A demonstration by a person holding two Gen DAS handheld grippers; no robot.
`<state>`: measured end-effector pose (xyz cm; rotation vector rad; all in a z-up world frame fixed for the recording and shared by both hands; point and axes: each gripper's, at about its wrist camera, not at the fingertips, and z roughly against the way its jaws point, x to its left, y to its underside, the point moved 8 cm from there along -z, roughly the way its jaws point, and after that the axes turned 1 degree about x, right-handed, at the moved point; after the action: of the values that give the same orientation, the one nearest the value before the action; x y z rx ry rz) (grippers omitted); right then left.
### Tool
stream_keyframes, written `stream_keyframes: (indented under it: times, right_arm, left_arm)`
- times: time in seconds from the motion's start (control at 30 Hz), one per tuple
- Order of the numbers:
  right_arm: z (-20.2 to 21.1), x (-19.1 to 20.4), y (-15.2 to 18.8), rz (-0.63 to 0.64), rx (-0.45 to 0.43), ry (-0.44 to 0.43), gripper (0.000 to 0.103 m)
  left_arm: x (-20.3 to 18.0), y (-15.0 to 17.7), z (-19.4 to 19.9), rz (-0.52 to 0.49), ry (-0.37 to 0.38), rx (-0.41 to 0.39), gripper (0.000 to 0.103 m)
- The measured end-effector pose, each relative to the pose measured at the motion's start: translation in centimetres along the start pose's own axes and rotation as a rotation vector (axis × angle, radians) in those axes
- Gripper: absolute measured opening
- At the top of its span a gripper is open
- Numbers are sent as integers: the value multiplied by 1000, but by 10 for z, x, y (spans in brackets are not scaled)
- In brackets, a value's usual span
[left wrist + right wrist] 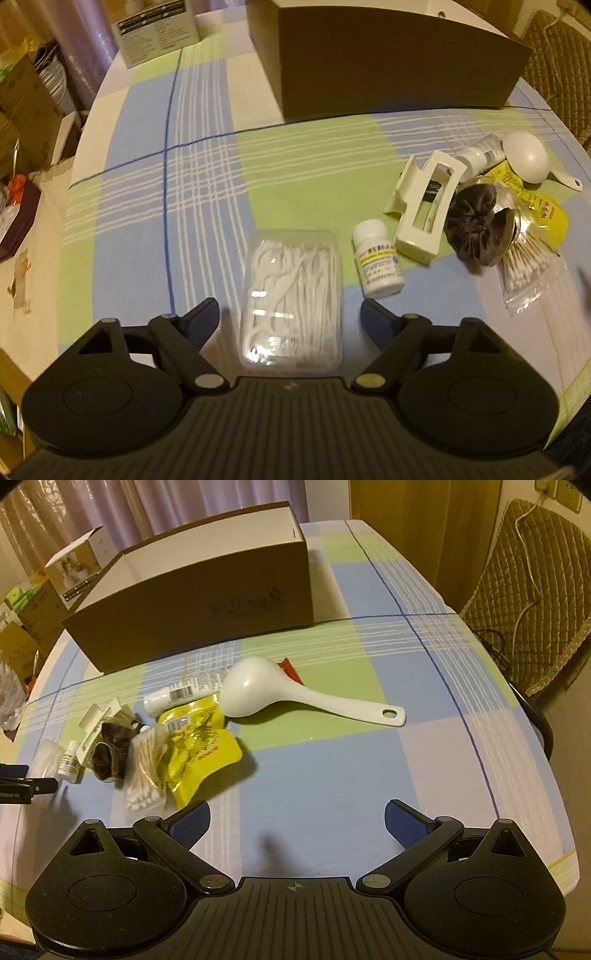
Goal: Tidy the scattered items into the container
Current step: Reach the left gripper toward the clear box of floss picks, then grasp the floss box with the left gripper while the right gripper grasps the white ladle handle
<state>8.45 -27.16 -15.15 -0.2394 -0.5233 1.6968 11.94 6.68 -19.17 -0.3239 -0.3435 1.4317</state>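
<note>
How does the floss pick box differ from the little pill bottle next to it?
The floss pick box is clear, flat and rectangular, lying on its broad side; the pill bottle is opaque white, round and stands upright. The box shows its white picks inside; the bottle hides its contents and carries a printed label. The box sits between the open left gripper's fingers; the bottle sits outside them. Both rest on the checked tablecloth.

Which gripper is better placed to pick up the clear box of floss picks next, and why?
Left. The left gripper is open with the floss pick box lying between its fingers. The right gripper is open over bare tablecloth, away from that box.
</note>
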Motion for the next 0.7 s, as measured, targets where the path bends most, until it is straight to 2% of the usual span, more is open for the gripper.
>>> stream_keyframes:
  times: [0.1,0.2,0.27,0.33,0.43,0.6,0.7]
  right_arm:
    - [-4,-2,-3,-1,4,-9,103]
    - [-7,-1,-7,17,-3,-24,103]
    - [-8,0,-11,51,-17,-32,103]
    - [-10,1,-17,102,-47,-39,103]
    - [-13,1,-25,209,-100,-53,103]
    - [-25,2,-40,454,-185,-66,103]
    - [-39,1,-49,570,-201,-69,103]
  left_arm:
    - [-3,-4,-4,-25,12,-1,75]
    - [-2,-8,-10,-36,27,5,68]
    - [-2,-10,-13,-37,43,9,65]
    - [-2,-11,-16,-42,55,15,58]
    - [-3,-10,-16,-50,56,5,53]
    - [-4,-7,-13,-47,55,8,53]
    - [-9,-2,-10,-48,58,15,53]
